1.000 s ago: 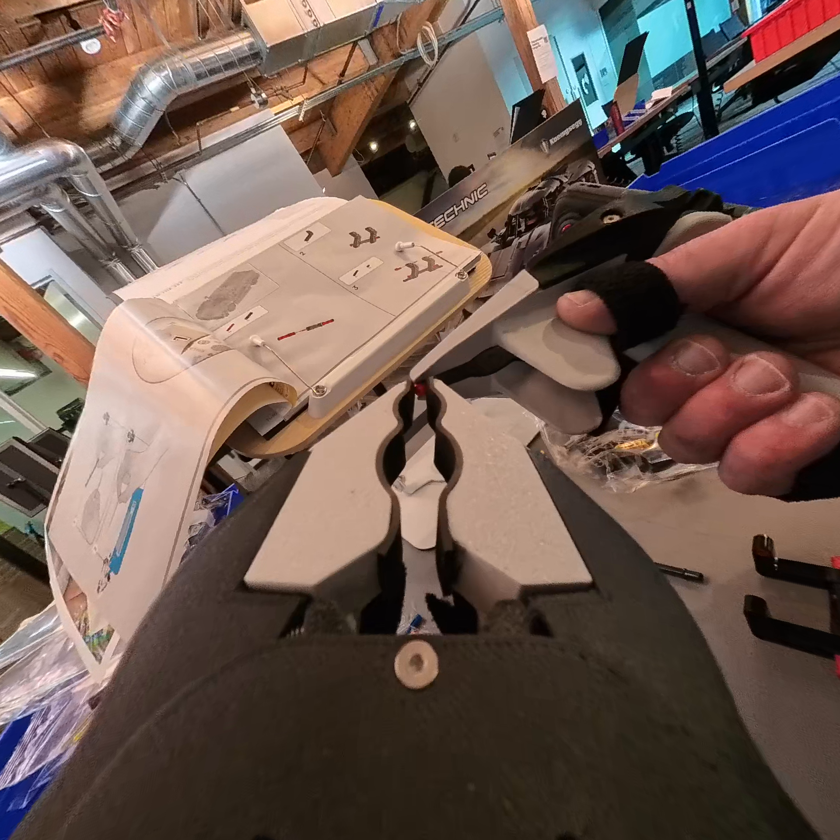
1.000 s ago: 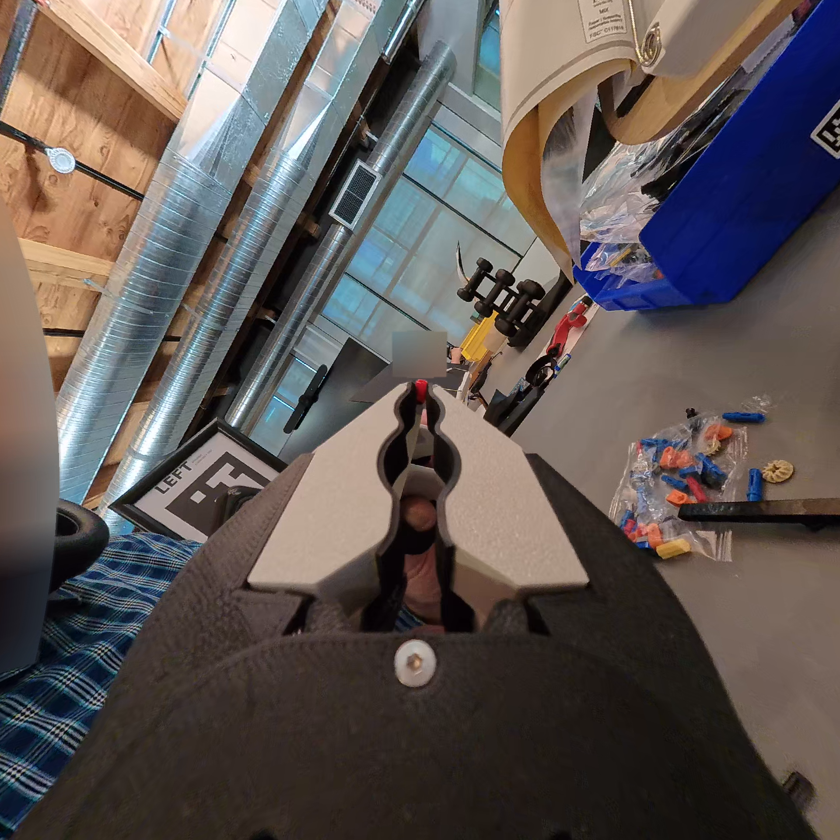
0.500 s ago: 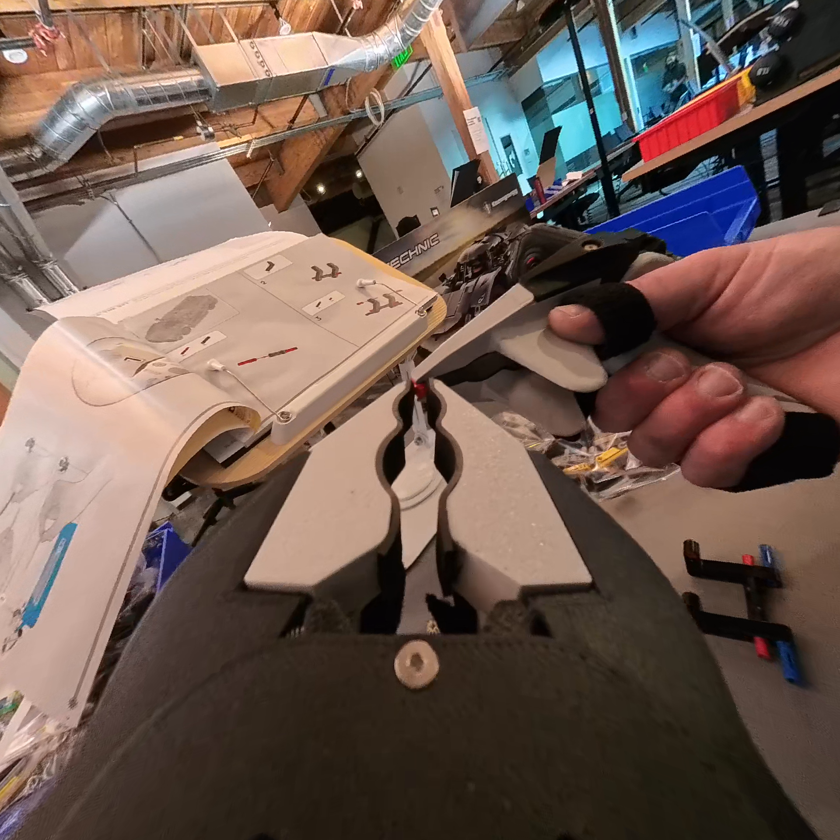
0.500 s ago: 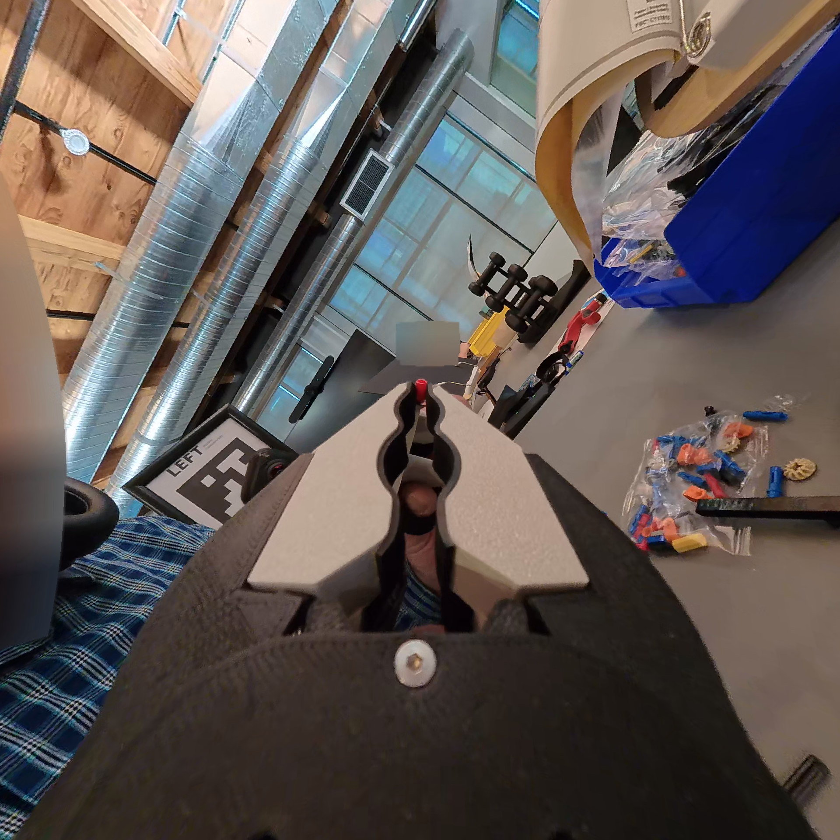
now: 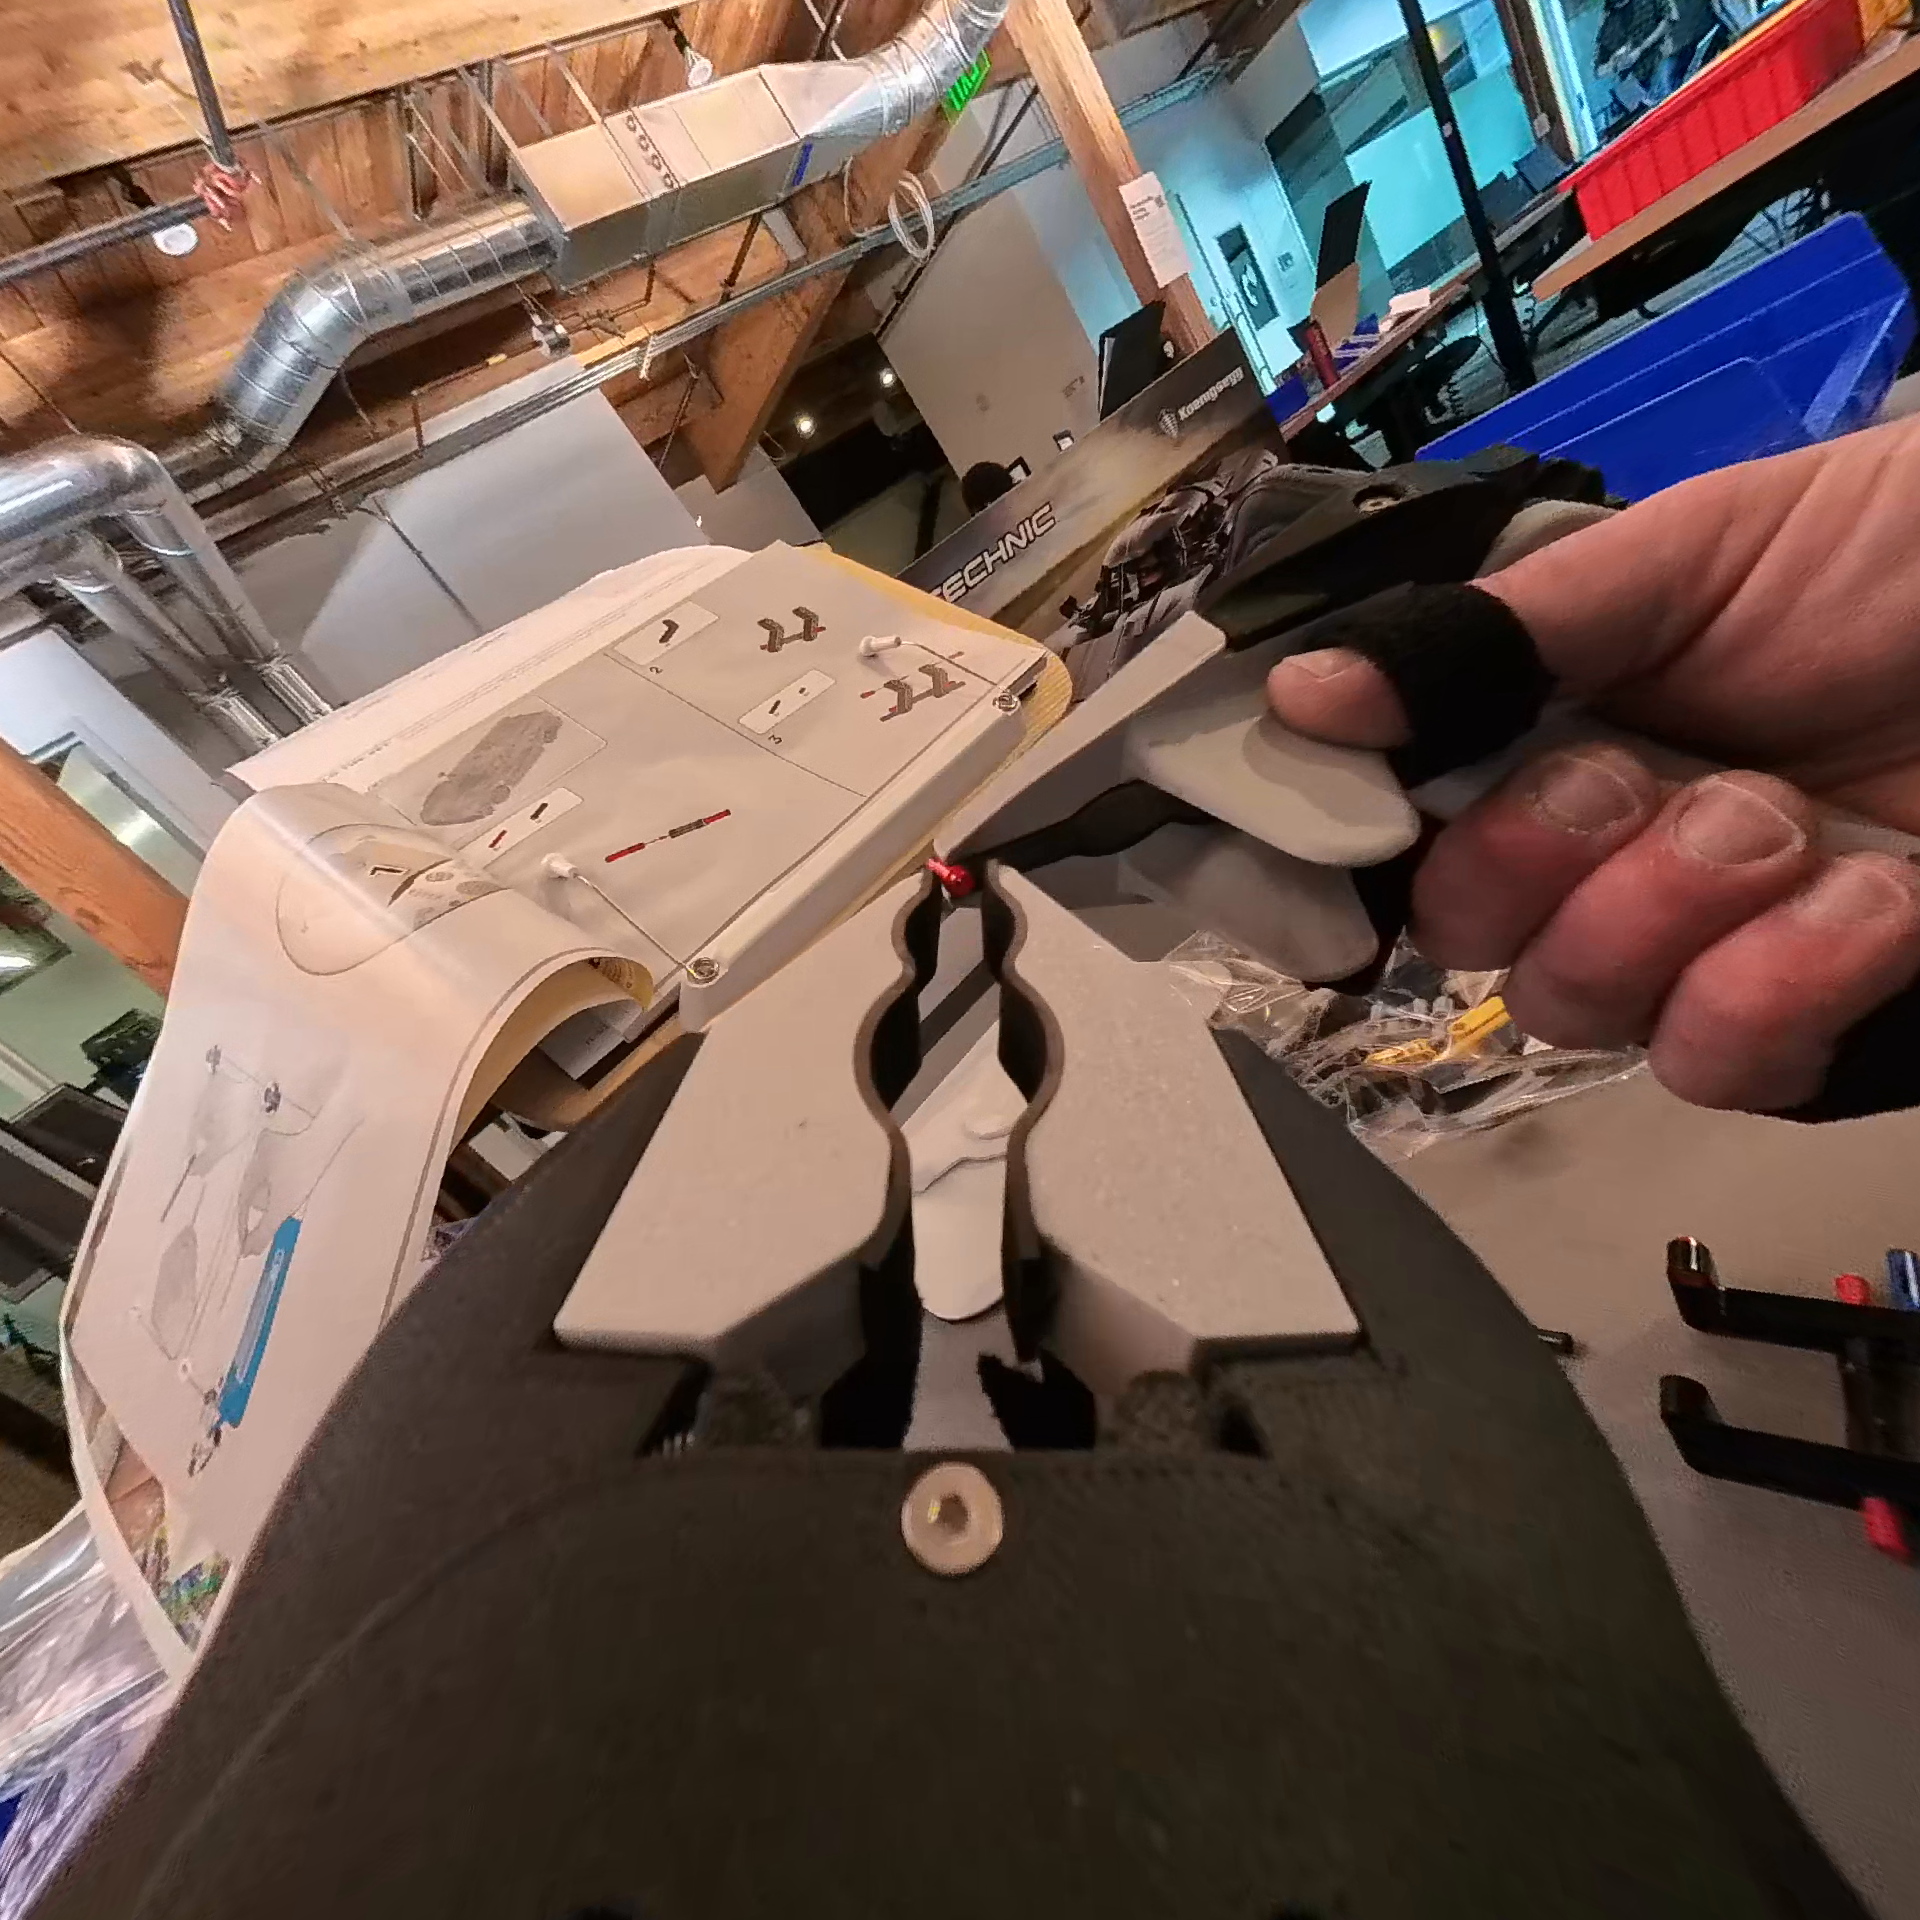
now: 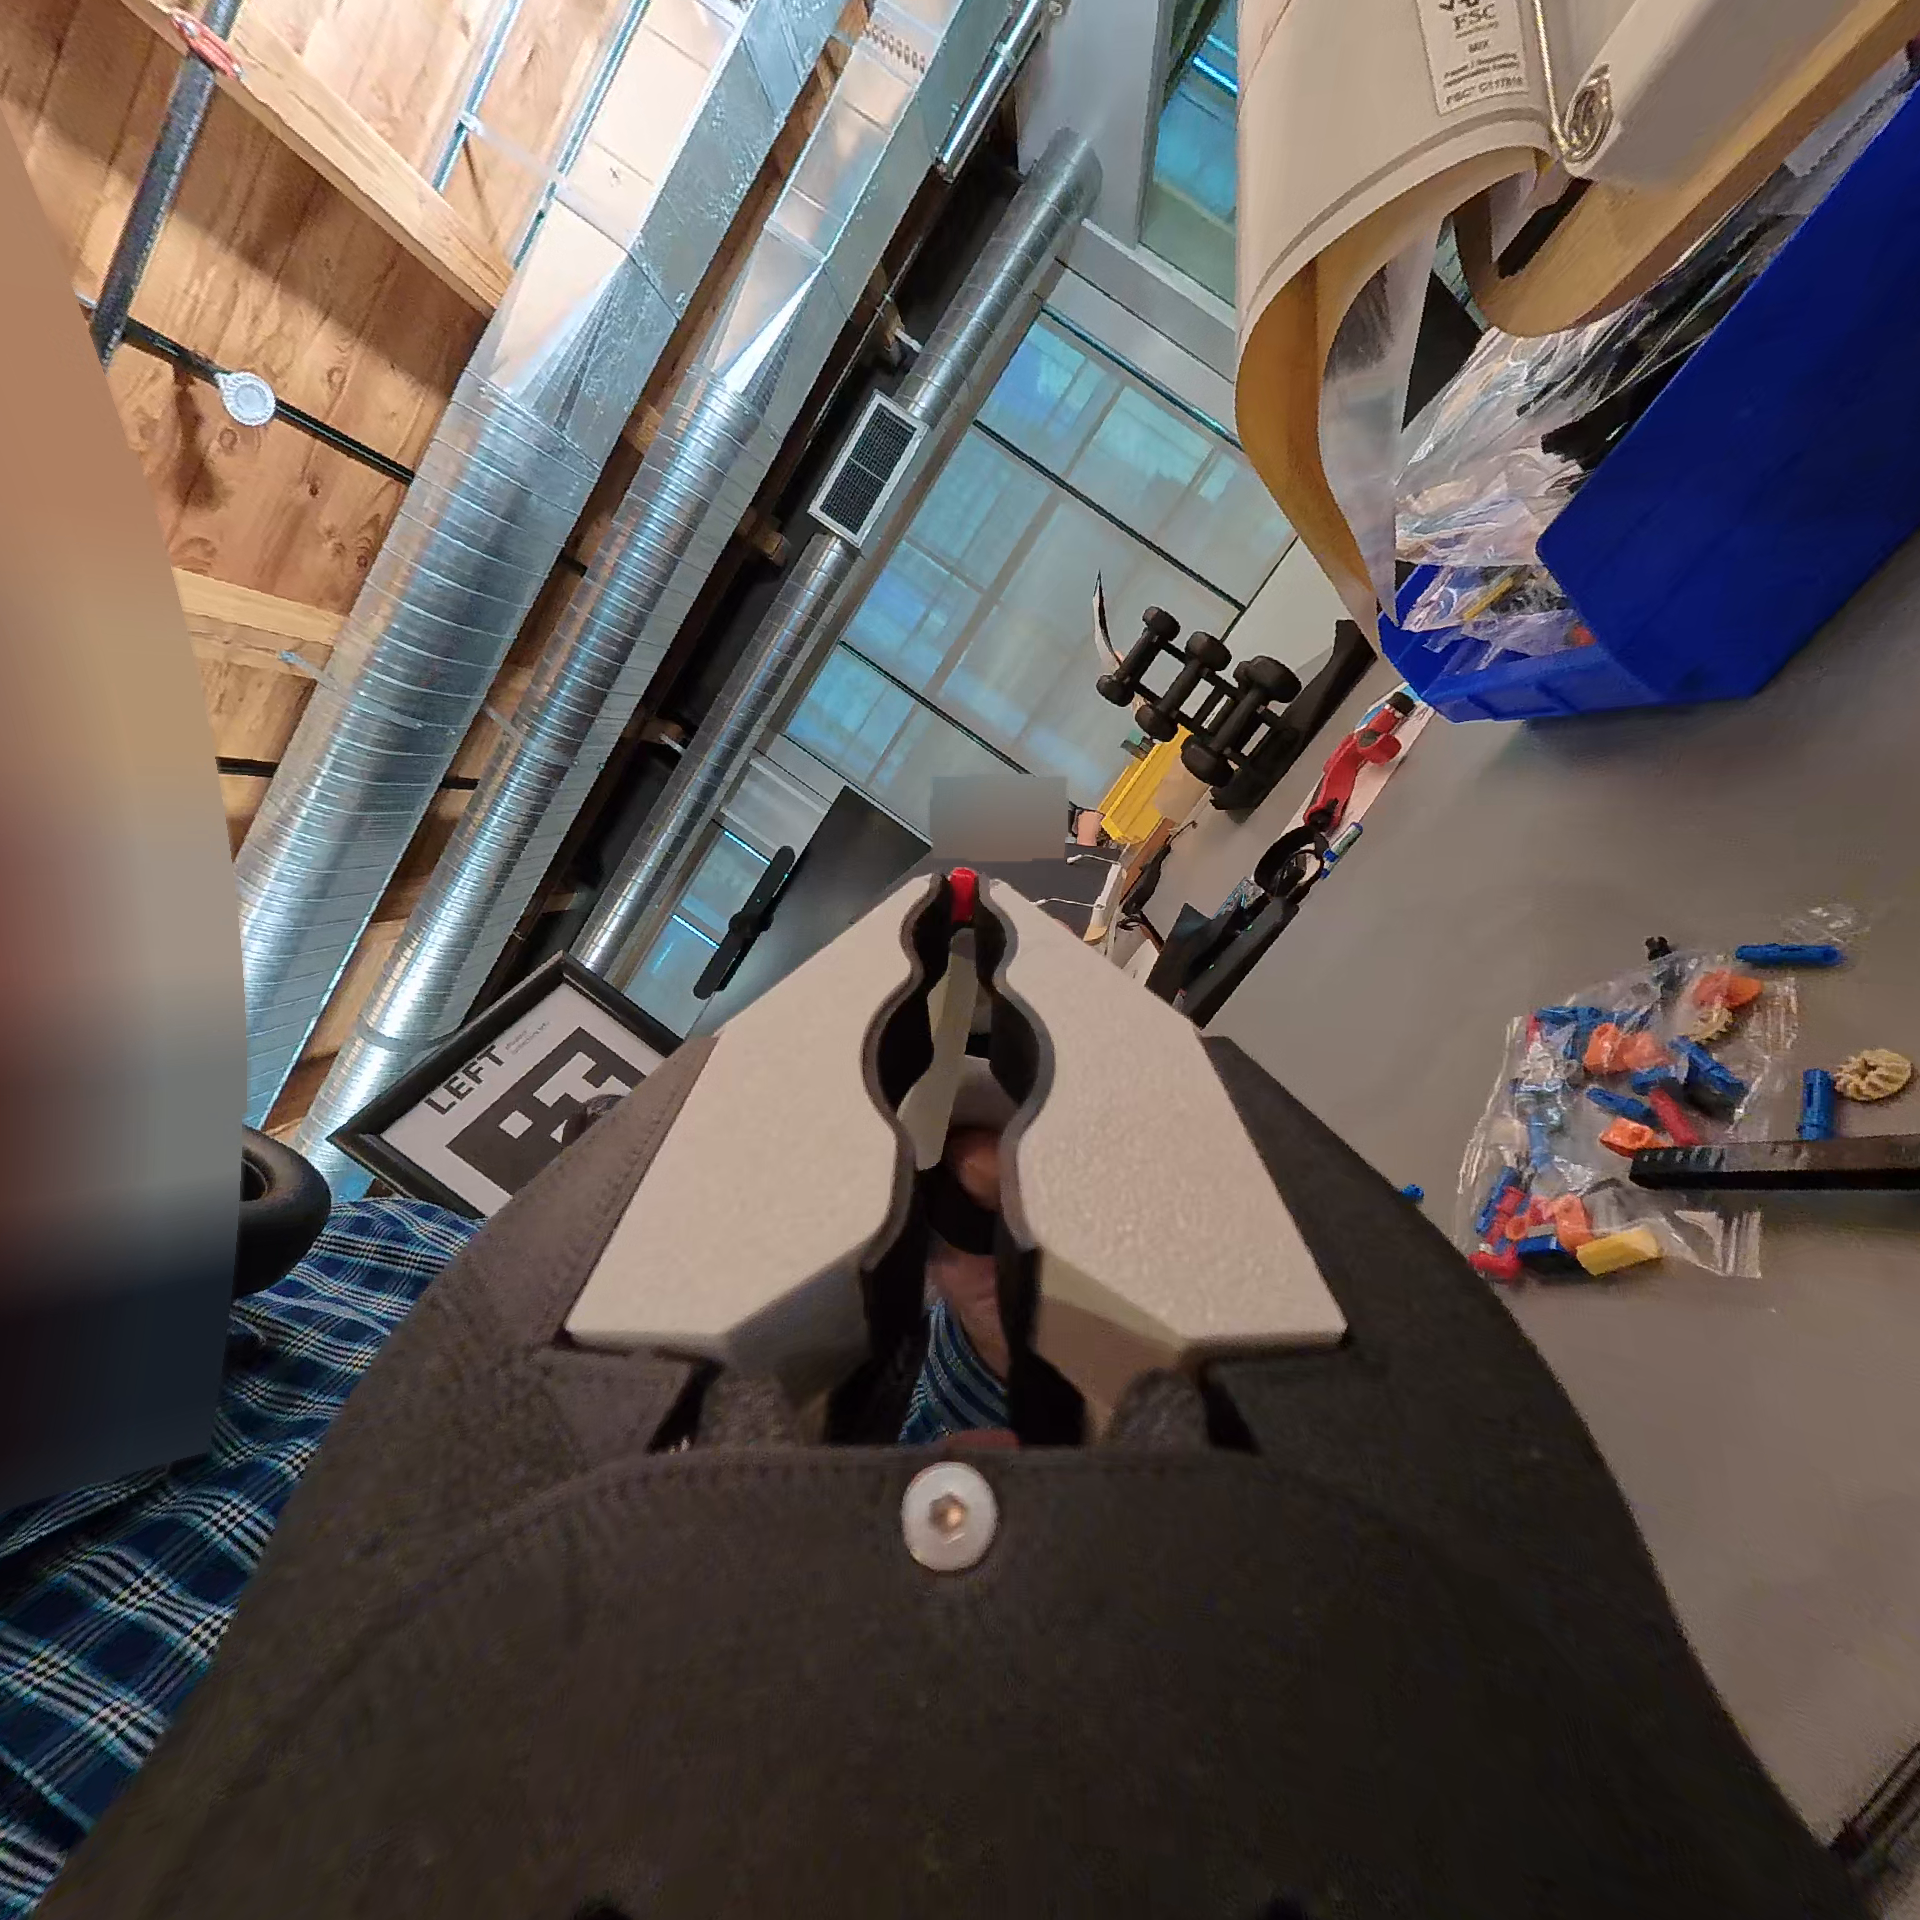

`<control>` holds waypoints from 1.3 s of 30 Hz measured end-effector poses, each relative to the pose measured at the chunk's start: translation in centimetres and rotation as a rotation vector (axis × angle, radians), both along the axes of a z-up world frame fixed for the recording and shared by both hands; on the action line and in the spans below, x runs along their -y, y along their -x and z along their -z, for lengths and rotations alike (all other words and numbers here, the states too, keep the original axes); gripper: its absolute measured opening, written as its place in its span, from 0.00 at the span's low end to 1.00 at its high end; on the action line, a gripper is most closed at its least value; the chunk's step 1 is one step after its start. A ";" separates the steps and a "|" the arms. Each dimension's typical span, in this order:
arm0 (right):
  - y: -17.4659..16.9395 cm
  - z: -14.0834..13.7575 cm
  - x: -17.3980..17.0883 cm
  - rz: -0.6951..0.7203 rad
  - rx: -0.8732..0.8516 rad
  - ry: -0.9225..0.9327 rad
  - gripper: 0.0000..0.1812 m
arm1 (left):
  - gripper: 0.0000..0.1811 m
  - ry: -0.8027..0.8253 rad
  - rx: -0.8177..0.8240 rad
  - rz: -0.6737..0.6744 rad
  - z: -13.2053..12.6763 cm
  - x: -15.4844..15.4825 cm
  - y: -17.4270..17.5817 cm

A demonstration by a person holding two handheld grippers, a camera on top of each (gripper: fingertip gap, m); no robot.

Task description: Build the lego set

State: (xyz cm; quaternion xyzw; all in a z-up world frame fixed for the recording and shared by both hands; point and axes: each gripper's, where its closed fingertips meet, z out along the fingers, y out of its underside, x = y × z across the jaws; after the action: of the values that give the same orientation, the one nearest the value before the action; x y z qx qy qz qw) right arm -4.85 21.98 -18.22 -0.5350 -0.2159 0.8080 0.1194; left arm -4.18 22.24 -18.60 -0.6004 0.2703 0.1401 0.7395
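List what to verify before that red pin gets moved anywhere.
1. Red pin pinched at the tips of the right gripper: ok.
2. Left gripper also gripping the pin: cannot tell; the pin sits between its tips.
3. Grippers aligned tip to tip: ok.
4. Instruction booklet open and in view: ok.
5. Black beam assembly lying free on the table: ok.

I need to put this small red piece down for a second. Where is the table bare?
Bare grey table lies between the blue bin and the bag of coloured pieces. It is crowded around that bag, the black beam and the black frame.
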 end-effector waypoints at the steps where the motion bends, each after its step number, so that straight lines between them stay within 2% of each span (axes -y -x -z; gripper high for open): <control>1: 0.0 0.0 0.0 -0.001 -0.001 0.000 0.00 | 0.02 -0.001 0.003 -0.002 0.0 0.0 0.0; 19: 0.0 0.0 0.4 -0.022 0.004 -0.026 0.01 | 0.01 0.023 0.022 0.068 0.0 0.6 0.1; 25: -0.1 0.2 0.3 -0.029 0.013 -0.037 0.05 | 0.01 0.045 0.034 0.115 0.1 0.7 -0.2; 33: -0.3 0.5 0.7 -0.058 0.052 -0.114 0.00 | 0.01 0.079 0.022 0.146 0.5 0.7 -0.4; 39: -0.3 0.3 0.3 -0.012 0.024 -0.066 0.00 | 0.02 0.036 0.022 0.120 0.1 0.7 -0.4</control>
State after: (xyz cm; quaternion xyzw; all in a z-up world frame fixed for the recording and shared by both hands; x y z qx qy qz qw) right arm -4.53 21.72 -18.56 -0.5392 -0.2474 0.7946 0.1294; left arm -3.76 21.55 -18.71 -0.5977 0.3003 0.0839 0.7385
